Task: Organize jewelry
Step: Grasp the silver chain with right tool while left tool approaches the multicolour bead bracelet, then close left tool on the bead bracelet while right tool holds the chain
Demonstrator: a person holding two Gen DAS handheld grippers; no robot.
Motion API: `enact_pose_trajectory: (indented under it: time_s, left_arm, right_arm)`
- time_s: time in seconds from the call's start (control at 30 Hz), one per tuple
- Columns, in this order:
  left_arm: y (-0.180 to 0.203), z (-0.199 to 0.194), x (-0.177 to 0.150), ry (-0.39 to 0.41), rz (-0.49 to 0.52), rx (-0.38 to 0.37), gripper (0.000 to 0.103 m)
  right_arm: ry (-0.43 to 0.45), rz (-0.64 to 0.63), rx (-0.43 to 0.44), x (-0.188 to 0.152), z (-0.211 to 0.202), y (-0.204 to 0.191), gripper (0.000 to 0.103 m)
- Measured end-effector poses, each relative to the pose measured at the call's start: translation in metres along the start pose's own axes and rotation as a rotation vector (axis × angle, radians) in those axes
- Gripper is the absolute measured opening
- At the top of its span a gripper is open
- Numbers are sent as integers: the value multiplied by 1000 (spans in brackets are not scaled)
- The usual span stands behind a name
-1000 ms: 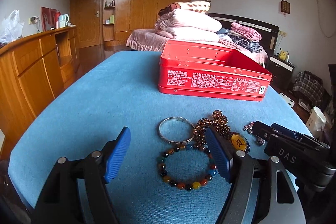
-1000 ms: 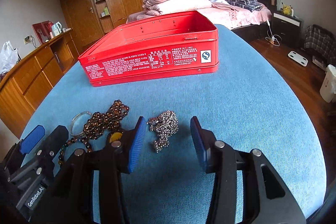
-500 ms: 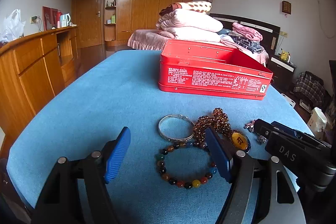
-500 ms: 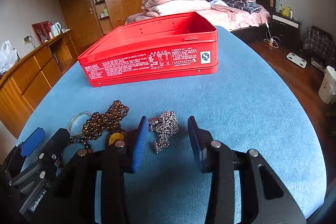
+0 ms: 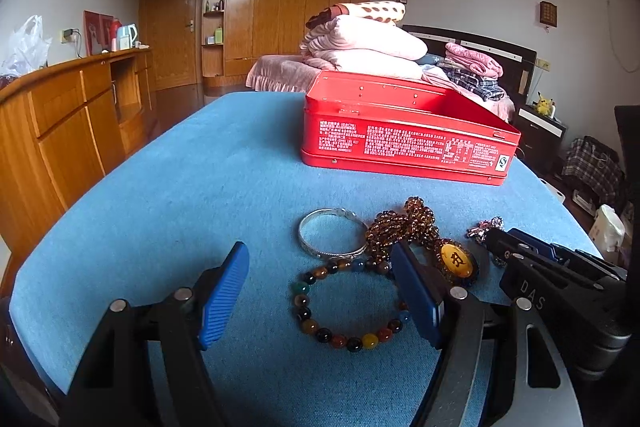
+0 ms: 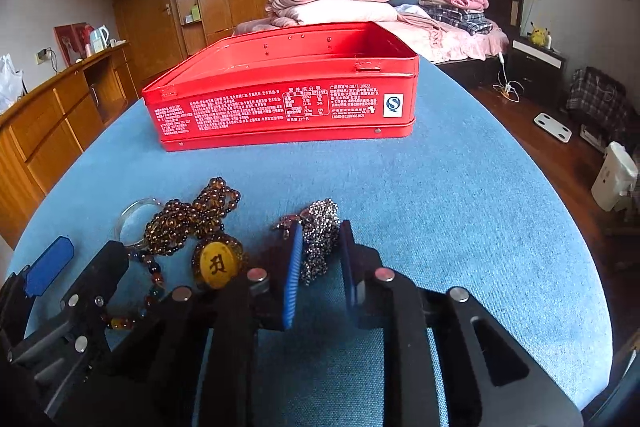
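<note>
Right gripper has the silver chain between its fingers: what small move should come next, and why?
Probably lift the silver chain slightly. The right gripper has just been closing and its fingers now press the chain from both sides; it still lies on the blue cloth, and the open red tin waits beyond.

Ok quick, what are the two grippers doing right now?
Left gripper: open, holding nothing, above the multicoloured bead bracelet.
Right gripper: has just been closing, now shut on the silver sparkly chain pile.

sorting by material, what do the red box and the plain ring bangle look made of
Red box: looks like painted sheet metal, glossy, with thin rolled rim and small rivets. Bangle: apparently silver-toned metal, judging by its bright shine; real silver or plating cannot be told.
</note>
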State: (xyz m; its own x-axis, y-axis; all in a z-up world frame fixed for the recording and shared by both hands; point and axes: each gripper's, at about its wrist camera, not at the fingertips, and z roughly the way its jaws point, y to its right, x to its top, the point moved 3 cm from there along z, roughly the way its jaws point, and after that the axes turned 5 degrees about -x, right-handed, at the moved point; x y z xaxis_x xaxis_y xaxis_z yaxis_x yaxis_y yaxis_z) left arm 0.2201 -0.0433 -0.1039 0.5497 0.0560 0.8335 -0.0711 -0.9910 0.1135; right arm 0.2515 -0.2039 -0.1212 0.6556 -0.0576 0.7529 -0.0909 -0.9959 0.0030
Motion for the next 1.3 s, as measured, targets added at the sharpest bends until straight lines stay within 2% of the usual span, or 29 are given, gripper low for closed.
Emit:
enact_pose_trajectory:
  time_s: [0.27, 0.47, 0.63, 0.77, 0.83, 0.93, 1.17, 1.23, 1.3]
  left_arm:
    - [-1, 1, -5, -16, 2, -6, 73]
    - [-2, 5, -15, -52, 20, -17, 73]
    - [-1, 3, -15, -45, 7, -18, 73]
    - [10, -6, -13, -17, 22, -54, 72]
    - [17, -5, -11, -23, 40, -82, 59]
    - [25, 0, -11, -45, 43, -99, 48]
    - [43, 9, -17, -71, 81, -107, 35]
    - [46, 10, -18, -71, 92, -107, 26]
    - [48, 10, -18, -69, 102, -108, 22]
  right_arm:
    - [24, 92, 75, -5, -6, 16, 10]
    - [35, 103, 77, -14, -18, 23, 9]
    - [54, 110, 78, -14, -28, 29, 9]
    - [49, 113, 78, -17, -30, 34, 9]
    - [53, 116, 71, -16, -32, 37, 9]
    - [58, 123, 68, -16, -33, 41, 9]
    - [50, 131, 65, -20, -32, 45, 9]
    - [50, 131, 65, -20, -32, 45, 9]
    - [48, 132, 68, -19, -32, 46, 9]
